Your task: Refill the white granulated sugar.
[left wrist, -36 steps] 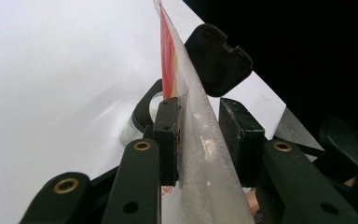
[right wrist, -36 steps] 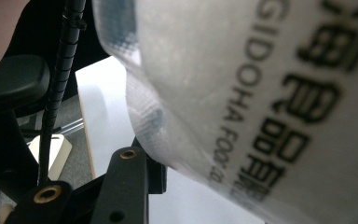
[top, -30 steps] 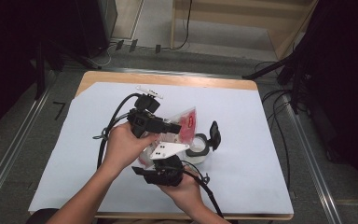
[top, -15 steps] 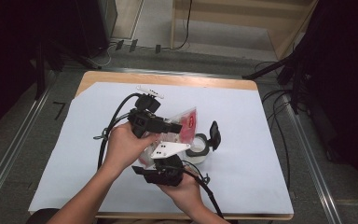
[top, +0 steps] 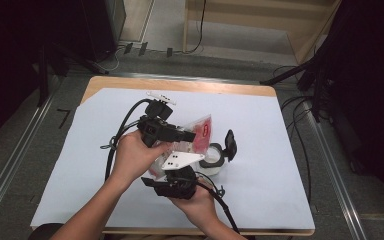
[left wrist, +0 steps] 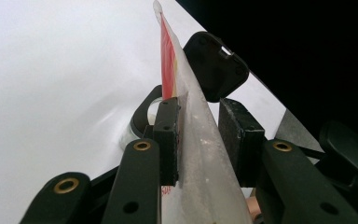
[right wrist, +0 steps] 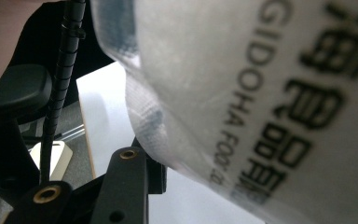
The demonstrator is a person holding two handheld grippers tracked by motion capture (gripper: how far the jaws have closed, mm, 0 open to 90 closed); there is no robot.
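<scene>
Plastic packet [top: 192, 137] — clear film with a red printed panel — sits lifted off the table between the two grippers, above and just beside a small white jar [top: 211, 159] whose black flip lid [top: 229, 144] stands open at its far side. In the high view the left gripper [top: 185, 135] reaches in from the left, its jaws pointing right, and the packet's red end sticks out past them. The left gripper view looks along those jaws: the packet [left wrist: 193, 140] runs edge-on up the gap, pressed flat against the left pad [left wrist: 168, 140], while the right pad [left wrist: 235, 135] appears to meet its other side lower down. So the left gripper is clamped on the packet. Beyond its tips lie the jar's rim [left wrist: 142, 114] and the open lid [left wrist: 214, 65].

The right gripper [top: 172, 177] is held low and near the person, under the packet's clear end; a grey three-cornered plate [top: 180, 160] rides on top of it. In the right gripper view the packet [right wrist: 242, 93] looms close and blurred, dark print on its film, and it hides most of the jaws — one black jaw shows at the bottom left, with the film reaching down to it. Whether this gripper pinches the film I cannot tell.

White paper [top: 80, 165] covers the wooden table [top: 130, 82].
</scene>
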